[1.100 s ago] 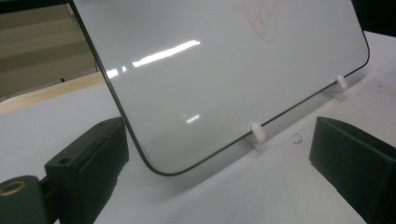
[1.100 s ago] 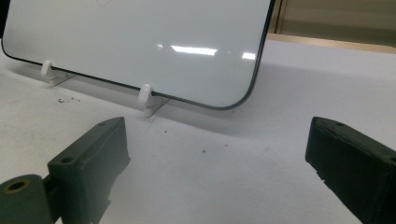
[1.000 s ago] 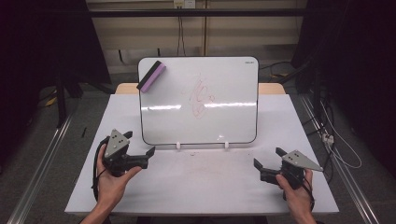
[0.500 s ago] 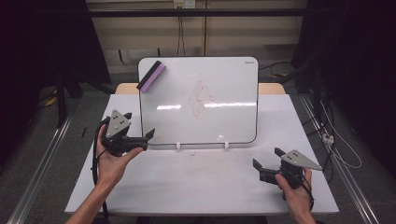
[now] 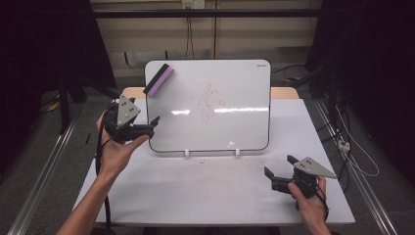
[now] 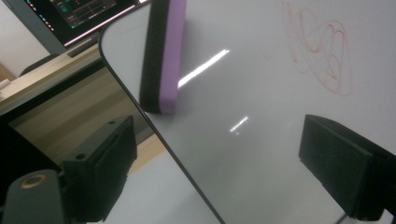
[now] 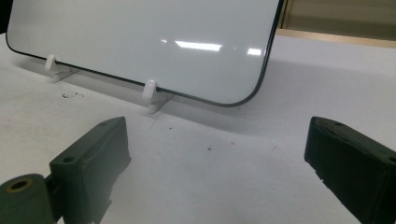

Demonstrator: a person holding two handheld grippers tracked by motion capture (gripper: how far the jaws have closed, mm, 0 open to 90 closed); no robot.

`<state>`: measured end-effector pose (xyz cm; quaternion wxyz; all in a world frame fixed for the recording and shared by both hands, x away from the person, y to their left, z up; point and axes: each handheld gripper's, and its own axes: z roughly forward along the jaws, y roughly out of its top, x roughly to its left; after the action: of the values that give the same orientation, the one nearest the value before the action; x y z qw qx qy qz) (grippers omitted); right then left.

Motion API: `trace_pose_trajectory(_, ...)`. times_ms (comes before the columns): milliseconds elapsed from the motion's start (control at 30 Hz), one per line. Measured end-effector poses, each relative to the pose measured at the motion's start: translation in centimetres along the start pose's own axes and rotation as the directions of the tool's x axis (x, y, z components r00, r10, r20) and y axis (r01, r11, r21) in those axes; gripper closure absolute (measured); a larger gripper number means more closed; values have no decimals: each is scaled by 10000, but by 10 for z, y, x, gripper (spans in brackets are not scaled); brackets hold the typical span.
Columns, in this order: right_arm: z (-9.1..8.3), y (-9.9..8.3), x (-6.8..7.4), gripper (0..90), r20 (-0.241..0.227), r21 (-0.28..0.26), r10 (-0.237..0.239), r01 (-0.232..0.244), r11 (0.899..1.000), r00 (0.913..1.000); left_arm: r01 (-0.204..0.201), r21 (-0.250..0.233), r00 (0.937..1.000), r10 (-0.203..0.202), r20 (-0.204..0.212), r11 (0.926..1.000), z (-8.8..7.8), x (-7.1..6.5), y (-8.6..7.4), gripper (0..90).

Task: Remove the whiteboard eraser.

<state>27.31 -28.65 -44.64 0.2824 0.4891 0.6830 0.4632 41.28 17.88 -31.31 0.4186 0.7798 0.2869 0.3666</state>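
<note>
Left claw [image 5: 154,122] open, eraser [image 5: 158,80] above, apart

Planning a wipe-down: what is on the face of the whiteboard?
On the whiteboard, a purple-and-black eraser sits at the upper left corner and a red scribble near the middle. Whatever board surface lies under the eraser is covered.

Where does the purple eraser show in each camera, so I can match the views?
High view: the eraser sticks tilted at the whiteboard's top left corner, above the left gripper.
Left gripper view: the eraser is top centre, by the board's curved corner, beyond the open jaws.
Right gripper view: not in it.
Shared landmark: the whiteboard, in all three; the red scribble in the first two.
</note>
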Motion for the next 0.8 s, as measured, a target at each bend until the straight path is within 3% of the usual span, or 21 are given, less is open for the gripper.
trace_pose_trajectory(100, 0, 0, 0, 65, -15, 13, -1, 1, 10000, 10000, -15, -17, 9997, 15, -262, 10000, 8, 7, 6, 117)
trace_pose_trajectory(167, 0, 0, 0, 65, -11, 19, 9, -9, 10000, 10000, -11, 21, 9997, 11, -235, 10000, 12, 10, 10, 121)
trace_pose_trajectory(300, 0, 0, 0, 64, 46, -5, 19, -19, 10000, 10000, -406, 137, 9986, 410, -328, 9991, 16, 12, 16, 160)
trace_pose_trajectory(467, 0, 0, 0, 64, 24, -4, 1, -1, 10000, 10000, -485, 127, 9978, 490, -436, 9987, 24, 16, 24, 187)
trace_pose_trajectory(800, 0, 0, 0, 64, -30, 15, -7, 7, 10000, 10000, -617, 782, 9966, 657, -503, 9950, 48, 24, 29, 330)
